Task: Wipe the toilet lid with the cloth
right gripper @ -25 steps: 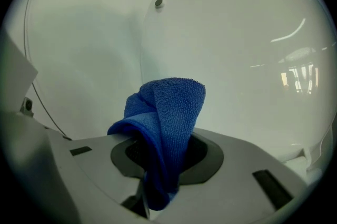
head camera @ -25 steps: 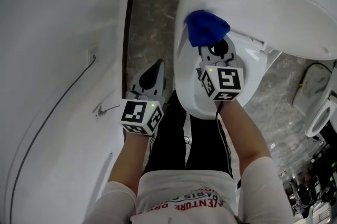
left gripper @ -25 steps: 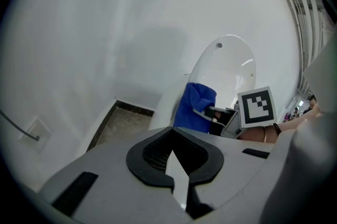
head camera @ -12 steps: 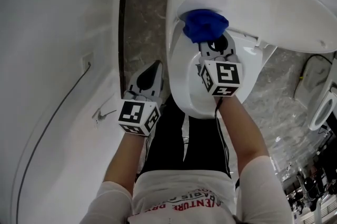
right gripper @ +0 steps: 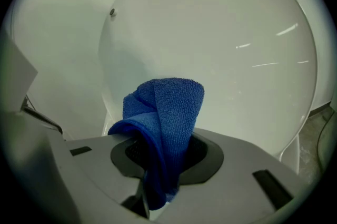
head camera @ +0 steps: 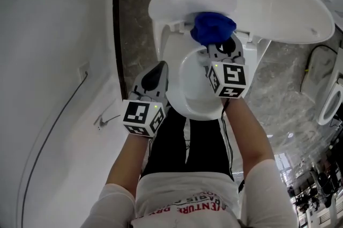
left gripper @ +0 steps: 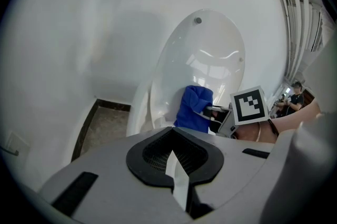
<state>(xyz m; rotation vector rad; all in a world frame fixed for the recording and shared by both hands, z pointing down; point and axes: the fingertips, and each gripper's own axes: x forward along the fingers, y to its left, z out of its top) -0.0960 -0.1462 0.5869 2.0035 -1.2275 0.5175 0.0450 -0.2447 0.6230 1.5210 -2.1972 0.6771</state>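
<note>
One blue cloth [right gripper: 166, 112], one raised toilet lid [right gripper: 226, 44], two tools. The right tool [right gripper: 158, 188] is clamped on the bunched cloth, whose long axis runs out along the jaws with its folded end toward the lid's inner face. Whether they touch is unclear. The left tool [left gripper: 175, 167], jaws together and empty, hangs beside the toilet bowl [head camera: 187, 106].

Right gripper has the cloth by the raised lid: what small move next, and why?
Probably push the blue cloth forward onto the toilet lid and start a sweep: the right gripper is shut on it, facing the lid, contact unclear.
</note>
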